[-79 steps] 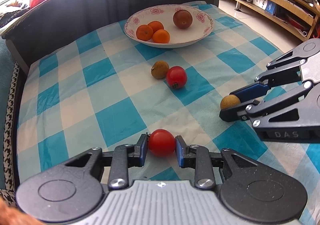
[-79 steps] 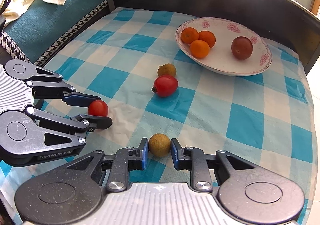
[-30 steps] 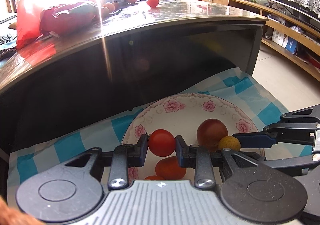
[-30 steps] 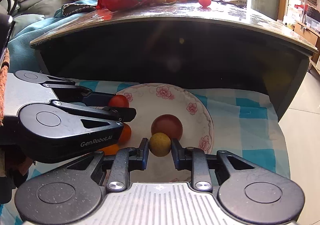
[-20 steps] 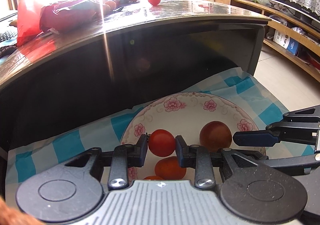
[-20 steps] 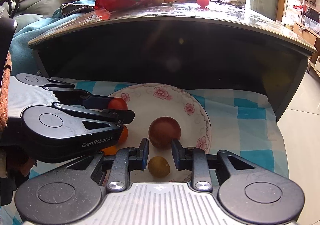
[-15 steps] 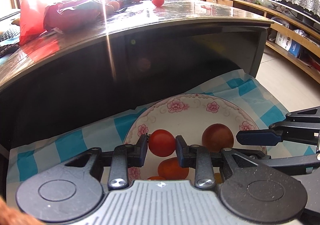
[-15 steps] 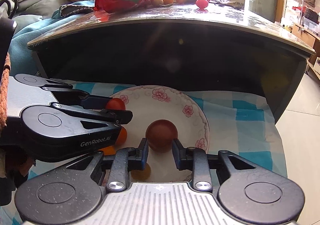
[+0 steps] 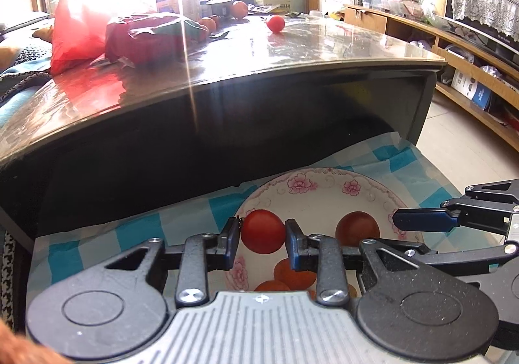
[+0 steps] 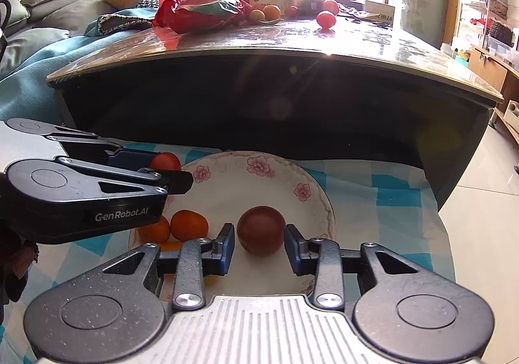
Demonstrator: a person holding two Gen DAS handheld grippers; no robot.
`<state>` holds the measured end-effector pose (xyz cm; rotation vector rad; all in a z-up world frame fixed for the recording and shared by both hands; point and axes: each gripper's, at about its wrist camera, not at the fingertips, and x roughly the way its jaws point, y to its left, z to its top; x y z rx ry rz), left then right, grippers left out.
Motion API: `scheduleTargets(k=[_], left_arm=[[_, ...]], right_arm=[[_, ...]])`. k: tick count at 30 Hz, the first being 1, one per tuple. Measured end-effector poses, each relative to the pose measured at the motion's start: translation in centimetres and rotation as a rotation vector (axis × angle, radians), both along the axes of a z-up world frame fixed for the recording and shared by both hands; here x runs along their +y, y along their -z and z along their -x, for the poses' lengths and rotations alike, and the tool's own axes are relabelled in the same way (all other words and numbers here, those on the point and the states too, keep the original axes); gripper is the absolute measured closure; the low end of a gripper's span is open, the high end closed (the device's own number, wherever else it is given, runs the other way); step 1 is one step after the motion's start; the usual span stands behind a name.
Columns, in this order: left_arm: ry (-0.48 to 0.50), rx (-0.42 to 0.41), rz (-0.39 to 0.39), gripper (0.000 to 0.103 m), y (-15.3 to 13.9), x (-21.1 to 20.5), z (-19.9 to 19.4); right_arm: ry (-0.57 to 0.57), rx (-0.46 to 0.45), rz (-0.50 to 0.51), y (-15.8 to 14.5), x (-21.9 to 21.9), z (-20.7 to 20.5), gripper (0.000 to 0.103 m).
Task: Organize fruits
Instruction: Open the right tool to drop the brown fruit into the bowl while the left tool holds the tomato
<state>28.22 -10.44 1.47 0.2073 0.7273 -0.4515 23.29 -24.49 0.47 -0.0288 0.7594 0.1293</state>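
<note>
Jaws of the left gripper (image 9: 262, 236) pinch a red tomato (image 9: 262, 231) on both sides, and this fruit hangs above the left part of the flowered plate (image 9: 327, 192). The left wrist view shows this grip from behind; the right wrist view shows the same gripper (image 10: 176, 174) from the side, where only the top of the tomato (image 10: 165, 160) appears over its dark fingers, near the plate rim (image 10: 324, 198).

Jaws of the right gripper (image 10: 259, 249) are spread, with nothing between them. A dark red round fruit (image 10: 261, 229) lies on the plate just beyond them, apart from both pads. In the left wrist view this fruit (image 9: 356, 228) sits right of the tomato, and the right gripper (image 9: 425, 236) comes in from the right edge.

Oranges (image 10: 188, 224) lie together in the left part of the plate; the right wrist view shows them well, while in the left wrist view they (image 9: 293, 273) are mostly hidden under the gripper.

The plate stands on a blue checked cloth (image 10: 389, 202). Behind it rises a dark bench (image 10: 275, 98) with a shiny top, carrying a red plastic bag (image 10: 201, 4) and some loose fruits (image 10: 326, 18).
</note>
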Motion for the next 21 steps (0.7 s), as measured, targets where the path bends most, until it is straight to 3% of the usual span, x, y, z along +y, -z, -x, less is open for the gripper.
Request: scheduleTargets(k=[21], left_arm=[[-0.033,0.028,0.045,0.063,-2.4,4.1,4.8]], right_arm=[[0.003,-0.014,0.0,-1.9,0.5,2.1,0.07]])
